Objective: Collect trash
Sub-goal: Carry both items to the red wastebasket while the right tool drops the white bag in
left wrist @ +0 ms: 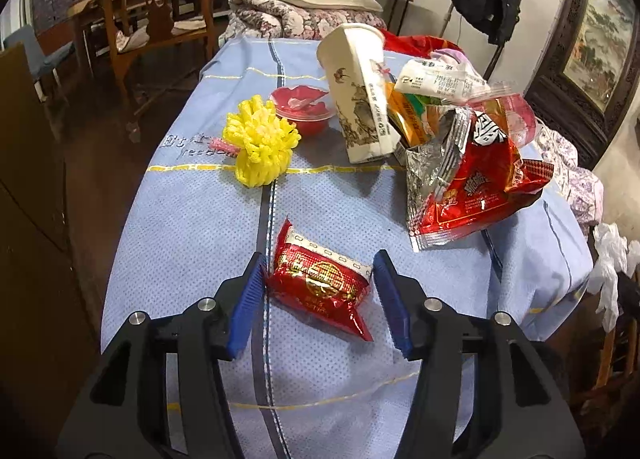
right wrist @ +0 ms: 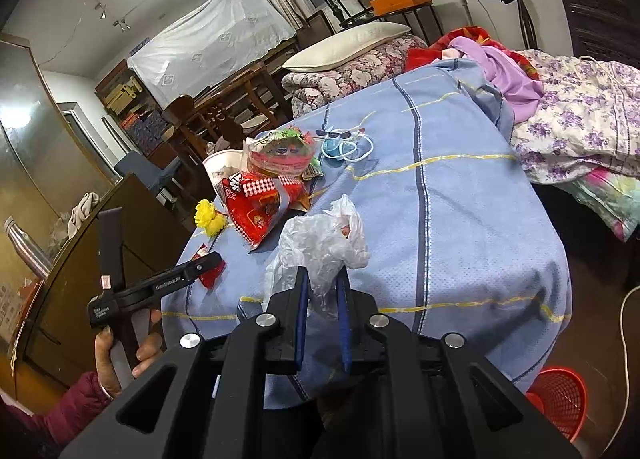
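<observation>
A small red snack packet [left wrist: 318,285] lies on the blue bedcover [left wrist: 192,219] near its front edge. My left gripper [left wrist: 320,255] has its blue pads against both ends of the packet and is shut on it. The right wrist view shows that gripper [right wrist: 210,261] from the side, held by a hand [right wrist: 120,343], with the packet [right wrist: 212,275] under its tip. My right gripper [right wrist: 322,283] is shut on a crumpled white plastic bag [right wrist: 320,239] held above the cover.
Further back lie a yellow foam net [left wrist: 260,145], a red plastic bowl [left wrist: 300,107], a tilted paper cup [left wrist: 356,95] and a big torn red bag [left wrist: 476,187] among other wrappers. A blue face mask [right wrist: 338,149] lies beyond. A red wastebasket [right wrist: 560,399] stands on the floor.
</observation>
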The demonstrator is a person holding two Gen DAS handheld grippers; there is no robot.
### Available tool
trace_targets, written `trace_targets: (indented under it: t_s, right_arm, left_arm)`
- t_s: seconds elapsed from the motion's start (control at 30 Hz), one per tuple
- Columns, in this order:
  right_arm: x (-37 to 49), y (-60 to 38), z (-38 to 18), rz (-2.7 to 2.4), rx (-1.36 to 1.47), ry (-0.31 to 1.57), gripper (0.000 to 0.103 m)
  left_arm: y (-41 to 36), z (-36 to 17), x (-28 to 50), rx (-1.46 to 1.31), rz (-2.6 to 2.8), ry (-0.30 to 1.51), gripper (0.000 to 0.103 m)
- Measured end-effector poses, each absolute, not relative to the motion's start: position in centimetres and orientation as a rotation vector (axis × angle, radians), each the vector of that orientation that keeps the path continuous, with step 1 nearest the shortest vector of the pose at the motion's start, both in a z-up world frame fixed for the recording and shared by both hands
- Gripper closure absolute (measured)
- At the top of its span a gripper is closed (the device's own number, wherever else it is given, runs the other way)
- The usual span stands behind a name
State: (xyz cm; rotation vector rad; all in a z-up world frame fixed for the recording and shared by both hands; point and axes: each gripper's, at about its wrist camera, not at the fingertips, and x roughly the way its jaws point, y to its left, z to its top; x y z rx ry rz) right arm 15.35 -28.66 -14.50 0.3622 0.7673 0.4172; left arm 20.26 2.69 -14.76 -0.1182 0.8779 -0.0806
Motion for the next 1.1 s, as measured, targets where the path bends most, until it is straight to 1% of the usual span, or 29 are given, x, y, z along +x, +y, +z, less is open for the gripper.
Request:
trace_targets:
  t_s: [0.1, 0.67, 0.93, 1.1]
  right_arm:
    - [15.4, -28.9, -14.6, 0.41, 0.371, 0.769, 0.088]
    - [15.2, -29.6, -14.1, 0.392, 0.379, 0.747, 0.088]
    - [13.9, -33.3, -13.4, 0.319, 0.403, 0.734, 0.088]
    - [11.6, -39.2, -14.1, 0.191, 0.426, 0.771, 0.088]
  left_arm:
    - [2.5, -14.6, 19.7, -0.108, -0.095, 0.866, 0.054]
    - [-0.7, -10.1, 17.5, -0.094, -0.218, 0.777, 0.054]
    - [-5.6, -8.2, 16.1, -0.033, -0.362, 0.75, 0.054]
    - [-11.0, -8.2, 15.3, 0.031, -0.497, 0.76, 0.054]
